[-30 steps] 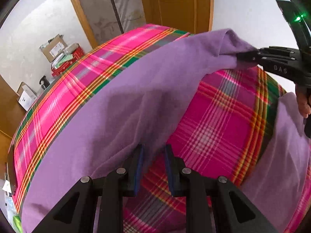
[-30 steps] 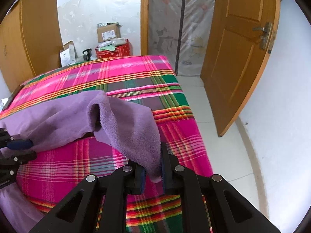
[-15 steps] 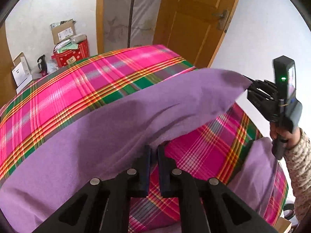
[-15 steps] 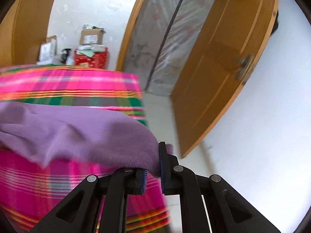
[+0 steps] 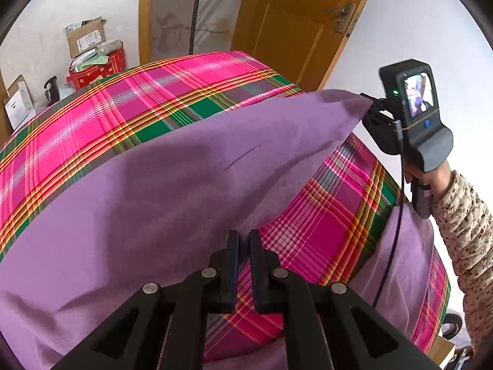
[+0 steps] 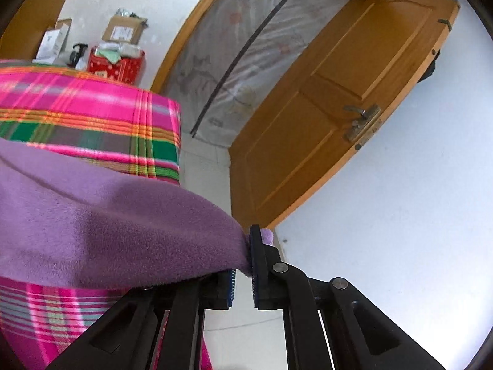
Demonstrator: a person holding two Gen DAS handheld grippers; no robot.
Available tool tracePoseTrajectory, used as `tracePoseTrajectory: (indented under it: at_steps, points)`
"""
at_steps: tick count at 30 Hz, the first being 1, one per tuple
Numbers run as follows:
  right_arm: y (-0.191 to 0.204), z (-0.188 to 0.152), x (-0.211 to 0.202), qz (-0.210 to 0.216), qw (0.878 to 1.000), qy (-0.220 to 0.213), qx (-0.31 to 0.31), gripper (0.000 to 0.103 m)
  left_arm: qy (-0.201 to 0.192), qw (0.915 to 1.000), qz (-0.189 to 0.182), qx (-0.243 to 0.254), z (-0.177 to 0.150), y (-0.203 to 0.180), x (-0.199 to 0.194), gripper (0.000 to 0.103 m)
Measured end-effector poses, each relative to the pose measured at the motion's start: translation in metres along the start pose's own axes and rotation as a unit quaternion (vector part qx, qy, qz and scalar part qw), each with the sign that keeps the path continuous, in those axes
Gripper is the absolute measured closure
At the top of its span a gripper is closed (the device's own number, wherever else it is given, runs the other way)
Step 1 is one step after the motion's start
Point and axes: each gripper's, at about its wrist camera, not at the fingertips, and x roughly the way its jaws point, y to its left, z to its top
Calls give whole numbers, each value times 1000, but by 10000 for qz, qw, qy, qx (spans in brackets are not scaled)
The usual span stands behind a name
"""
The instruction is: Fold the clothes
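Looking along the left claw (image 5: 244,265), its jaws pinch an edge of the soft purple fleece garment (image 5: 160,203), which is stretched above the bed's pink-and-green plaid cover (image 5: 129,104) to the right claw (image 5: 371,114). No finished fold shows yet (most work remains). A red patterned box (image 5: 98,72) beyond the bed holds pale packets.

From the right wrist, the right claw (image 6: 244,273) is closing, fleece caught between its pads.
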Motion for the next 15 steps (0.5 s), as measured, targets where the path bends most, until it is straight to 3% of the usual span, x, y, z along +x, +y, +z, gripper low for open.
tracePoseTrajectory:
  at_steps: [15]
  points:
    - [11,8,36,-366,9982,475,-73,98,-3,9988,-156,-455,7,9,18,95]
